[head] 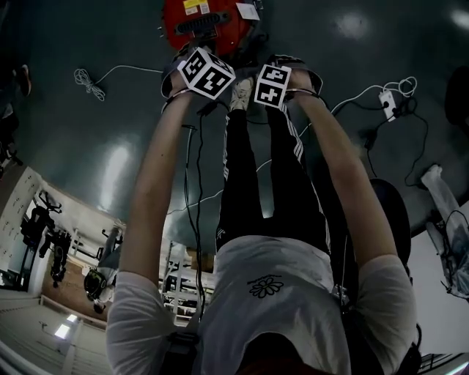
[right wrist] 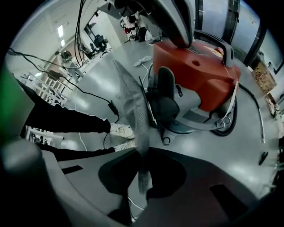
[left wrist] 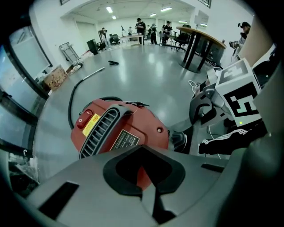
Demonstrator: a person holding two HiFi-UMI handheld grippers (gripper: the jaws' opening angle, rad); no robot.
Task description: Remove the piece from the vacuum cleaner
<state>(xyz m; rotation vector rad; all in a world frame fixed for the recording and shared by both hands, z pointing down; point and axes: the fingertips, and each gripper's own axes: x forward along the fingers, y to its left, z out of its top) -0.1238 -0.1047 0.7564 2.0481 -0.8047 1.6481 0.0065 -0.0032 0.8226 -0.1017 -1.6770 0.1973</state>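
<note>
The red vacuum cleaner [head: 206, 22] stands on the floor just beyond both grippers. In the left gripper view its red body [left wrist: 120, 128] with a black grille fills the middle, close beyond my left gripper [left wrist: 148, 170], whose jaws meet with nothing between them. In the right gripper view a thin grey mesh piece [right wrist: 133, 115] runs edge-on from beside the vacuum's dark front part [right wrist: 165, 99] down into my right gripper [right wrist: 142, 179], which is shut on its lower end. Whether the piece's upper end still touches the vacuum cannot be told.
The person's legs in black striped trousers and a white shoe [head: 242, 91] lie under the grippers. A white power strip [head: 388, 102] with cables lies at the right, a white cord [head: 88, 80] at the left. A black hose [left wrist: 73, 95] curves behind the vacuum; a table [left wrist: 199, 40] and people stand far off.
</note>
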